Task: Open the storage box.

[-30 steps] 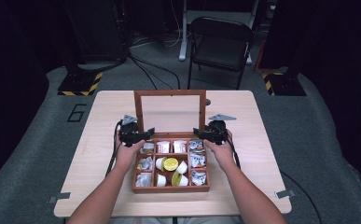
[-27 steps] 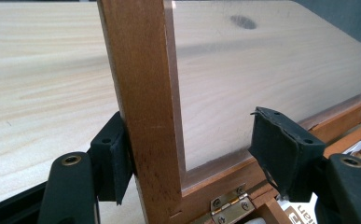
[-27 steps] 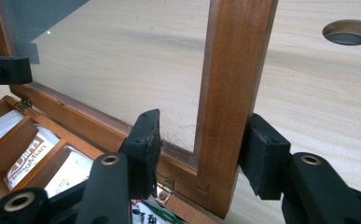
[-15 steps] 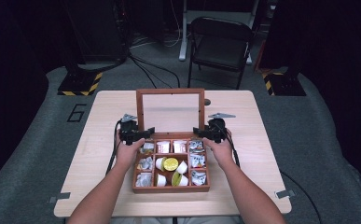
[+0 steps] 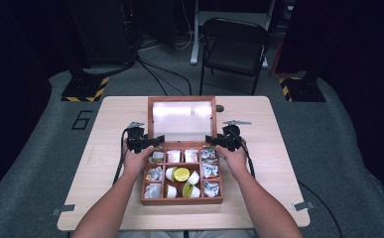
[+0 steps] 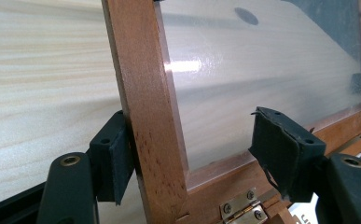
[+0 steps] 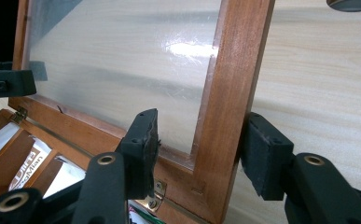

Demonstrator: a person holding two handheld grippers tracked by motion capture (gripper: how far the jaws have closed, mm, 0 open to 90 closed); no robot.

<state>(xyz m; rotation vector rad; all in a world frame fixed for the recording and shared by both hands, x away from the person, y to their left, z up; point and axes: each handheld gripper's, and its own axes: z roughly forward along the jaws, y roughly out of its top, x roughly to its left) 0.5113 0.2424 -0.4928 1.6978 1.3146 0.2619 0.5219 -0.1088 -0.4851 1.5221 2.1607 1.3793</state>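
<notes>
Left tool point(image 6: 194, 156) astride lid frame point(image 6: 145, 107)

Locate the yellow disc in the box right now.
High view: the yellow disc lies in the middle compartment of the wooden box, among white cups, between the person's two hands.

– What sits on the table point(image 5: 279, 163) apart from the work in hand?

– A small dark round knob point(image 5: 220, 108) near the far edge, just right of centre.

– And beyond the far edge?

– A black folding chair point(image 5: 234, 47) on the grey floor point(image 5: 343, 148), facing the table. Cables point(image 5: 160, 74) trail across the floor to its left.

– Anything at the sides?

– Yellow-and-black striped bases point(image 5: 83, 89) off the far left and far right corners, and a "6" point(image 5: 82, 120) marked on the floor by the left edge.
</notes>
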